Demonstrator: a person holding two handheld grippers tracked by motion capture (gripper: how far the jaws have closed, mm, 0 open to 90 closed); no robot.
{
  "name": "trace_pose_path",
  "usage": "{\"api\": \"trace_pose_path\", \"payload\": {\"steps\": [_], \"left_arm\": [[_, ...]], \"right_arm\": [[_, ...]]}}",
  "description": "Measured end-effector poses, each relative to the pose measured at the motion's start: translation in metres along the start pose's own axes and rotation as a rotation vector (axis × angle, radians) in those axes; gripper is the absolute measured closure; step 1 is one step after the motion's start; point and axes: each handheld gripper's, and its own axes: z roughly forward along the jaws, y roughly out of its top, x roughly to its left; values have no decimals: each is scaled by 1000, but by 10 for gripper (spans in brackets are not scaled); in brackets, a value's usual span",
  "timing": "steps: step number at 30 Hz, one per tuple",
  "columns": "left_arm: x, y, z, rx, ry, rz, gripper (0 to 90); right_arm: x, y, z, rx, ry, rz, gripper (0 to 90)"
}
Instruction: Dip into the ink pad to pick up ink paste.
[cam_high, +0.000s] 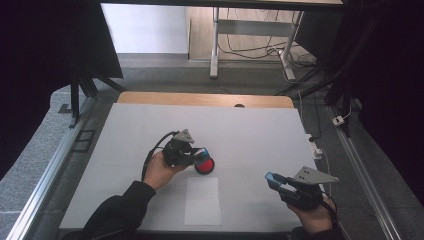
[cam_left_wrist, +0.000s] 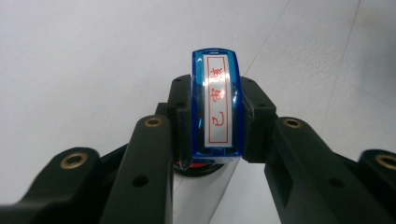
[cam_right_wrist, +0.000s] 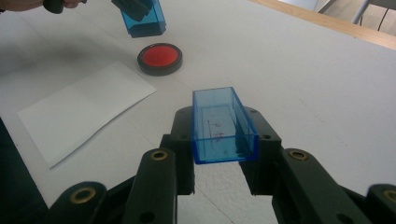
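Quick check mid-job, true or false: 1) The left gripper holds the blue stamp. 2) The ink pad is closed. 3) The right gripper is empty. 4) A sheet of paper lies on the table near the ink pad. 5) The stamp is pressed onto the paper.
1) The left gripper holds the blue stamp: true, its fingers clamp it.
2) The ink pad is closed: false, its red surface is exposed.
3) The right gripper is empty: false, it grips the clear blue stamp cap.
4) A sheet of paper lies near the ink pad: true.
5) The stamp is pressed onto the paper: false, it hovers above the ink pad.
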Motion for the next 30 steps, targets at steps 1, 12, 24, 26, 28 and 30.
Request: {"api": "trace_pose_path", "payload": {"steps": [1, 12, 24, 26, 28, 30], "left_arm": [[0, 1, 1, 3, 0, 0, 696], [2, 1, 14, 62, 19, 13, 696], [0, 5, 26, 122, 34, 14, 696], [-1, 5, 27, 134, 34, 20, 697], [-1, 5, 29, 145, 39, 22, 697], [-2, 5, 31, 149, 44, 31, 697]], "right_arm": [[0, 0, 0, 0, -2, 0, 691], [-1, 0, 0, -1, -1, 5, 691], [-1, -1, 0, 1, 1, 8, 690], [-1, -1, 0, 0, 0, 9, 690], [-1, -1, 0, 0, 1, 9, 690], [-1, -1, 0, 0, 1, 9, 690]]}}
